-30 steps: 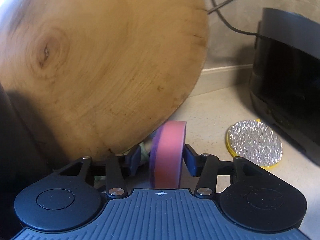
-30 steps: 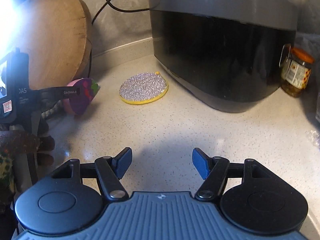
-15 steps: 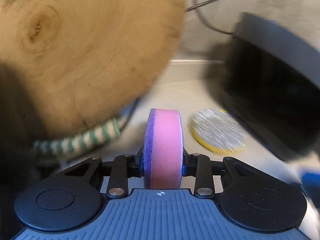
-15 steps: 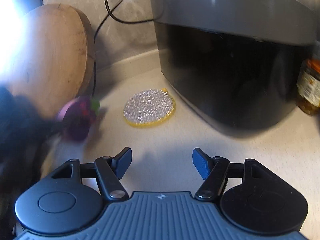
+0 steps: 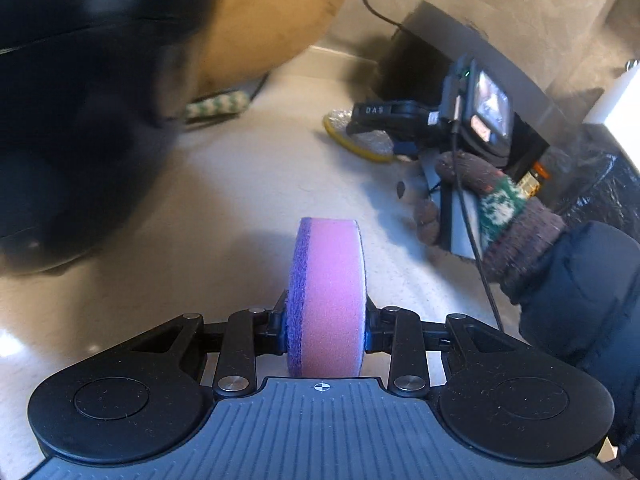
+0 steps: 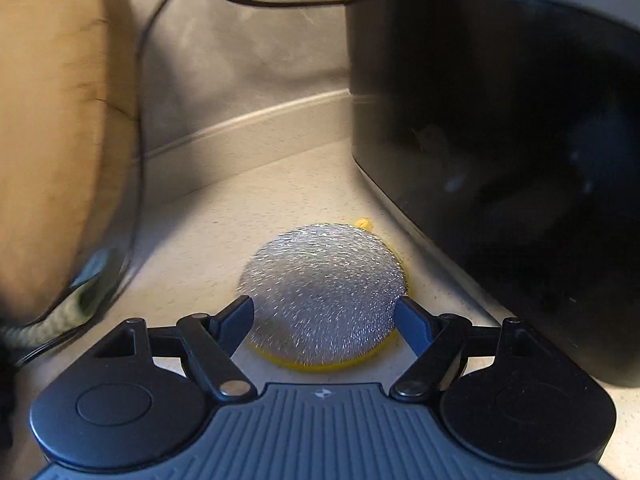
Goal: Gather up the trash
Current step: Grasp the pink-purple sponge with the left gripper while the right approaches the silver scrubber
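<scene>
I start with the big dark appliance (image 6: 500, 152) on the right of my right-hand view, glossy and hard, standing on the pale speckled worktop (image 6: 208, 216); on the far left a round wooden board (image 6: 52, 128) leans at the wall, with a thin black cable (image 6: 138, 92) trailing down beside it

The move ahead turns on the round scrubbing pad (image 6: 324, 280), which lies flat on the worktop straight ahead of my right tongs (image 6: 324, 316), close to the foot of the appliance. Being a disc, it has no long axis to line up with. My right tongs stand wide and have just been opening further; their tips sit either side of the pad's near half, not pressing on it as far as I can tell. The pad has a glittery silver mesh face over a yellow backing, and I judge it soft and springy

My left tongs (image 5: 326, 320) are closed on a pink sponge (image 5: 328, 300) with a rough purple layer, held upright on its edge and clear of the worktop. From that view the right tongs reach over the pad (image 5: 360, 142), so the right hand is plainly the nearer one
</scene>
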Available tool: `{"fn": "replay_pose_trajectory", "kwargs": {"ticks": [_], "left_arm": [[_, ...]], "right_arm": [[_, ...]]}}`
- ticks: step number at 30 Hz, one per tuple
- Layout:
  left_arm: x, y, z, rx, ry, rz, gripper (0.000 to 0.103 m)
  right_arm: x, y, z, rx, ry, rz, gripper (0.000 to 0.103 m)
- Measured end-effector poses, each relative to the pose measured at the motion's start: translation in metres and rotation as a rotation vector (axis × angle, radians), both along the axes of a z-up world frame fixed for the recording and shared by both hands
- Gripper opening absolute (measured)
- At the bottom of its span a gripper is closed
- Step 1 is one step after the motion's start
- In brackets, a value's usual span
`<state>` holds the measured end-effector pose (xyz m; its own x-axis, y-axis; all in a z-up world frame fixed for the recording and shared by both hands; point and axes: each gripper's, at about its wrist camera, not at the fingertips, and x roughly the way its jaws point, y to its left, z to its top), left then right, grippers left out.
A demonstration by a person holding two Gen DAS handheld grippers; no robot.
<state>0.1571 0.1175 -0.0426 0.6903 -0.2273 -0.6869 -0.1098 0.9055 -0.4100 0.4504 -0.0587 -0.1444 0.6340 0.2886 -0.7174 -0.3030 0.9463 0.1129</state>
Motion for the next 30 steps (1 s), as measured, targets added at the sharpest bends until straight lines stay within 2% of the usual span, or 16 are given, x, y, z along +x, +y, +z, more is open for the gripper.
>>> {"fn": "replay_pose_trajectory", "kwargs": {"ticks": [3, 7, 10, 11, 12, 14, 20, 22, 23, 24, 26, 27, 30], "left_arm": [[-0.012, 0.01, 0.001, -0.033, -0.014, 0.017, 0.036], [-0.022, 0.018, -0.001, -0.044, -0.007, 0.027, 0.036], [-0.025, 0.024, 0.002, -0.047, -0.008, 0.039, 0.036], [-0.027, 0.027, 0.003, -0.051, -0.013, 0.043, 0.036], [-0.031, 0.029, 0.004, -0.055, -0.017, 0.049, 0.036], [-0.038, 0.033, 0.004, -0.054, -0.02, 0.067, 0.036], [-0.057, 0.034, 0.001, -0.085, 0.008, 0.138, 0.036], [-0.061, 0.031, 0.0, -0.072, 0.028, 0.157, 0.036], [-0.062, 0.03, 0.001, -0.063, 0.034, 0.161, 0.036], [-0.064, 0.029, 0.002, -0.059, 0.034, 0.16, 0.036], [-0.069, 0.028, 0.004, -0.057, 0.026, 0.158, 0.036], [-0.071, 0.028, 0.004, -0.055, 0.024, 0.16, 0.036], [-0.072, 0.029, 0.002, -0.059, 0.027, 0.148, 0.036]], "right_arm": [[0.009, 0.005, -0.006, -0.001, 0.018, 0.001, 0.09], [0.01, 0.007, -0.007, -0.01, 0.027, 0.011, 0.091], [0.004, 0.0, -0.003, 0.008, 0.047, 0.017, 0.074], [-0.001, -0.001, 0.001, 0.012, 0.049, 0.031, 0.057], [-0.007, -0.003, 0.005, 0.022, 0.054, 0.052, 0.029], [-0.021, -0.008, 0.012, 0.058, 0.092, 0.114, 0.008], [-0.093, -0.022, 0.03, 0.043, 0.125, 0.33, 0.008], [-0.102, -0.025, 0.036, 0.033, 0.107, 0.348, 0.011], [-0.102, -0.025, 0.039, 0.021, 0.089, 0.338, 0.024], [-0.101, -0.025, 0.041, 0.007, 0.065, 0.314, 0.051], [-0.096, -0.024, 0.044, -0.003, 0.008, 0.235, 0.085], [-0.093, -0.023, 0.044, 0.006, -0.017, 0.201, 0.089], [-0.071, -0.009, 0.041, 0.003, -0.037, 0.16, 0.089]]}}
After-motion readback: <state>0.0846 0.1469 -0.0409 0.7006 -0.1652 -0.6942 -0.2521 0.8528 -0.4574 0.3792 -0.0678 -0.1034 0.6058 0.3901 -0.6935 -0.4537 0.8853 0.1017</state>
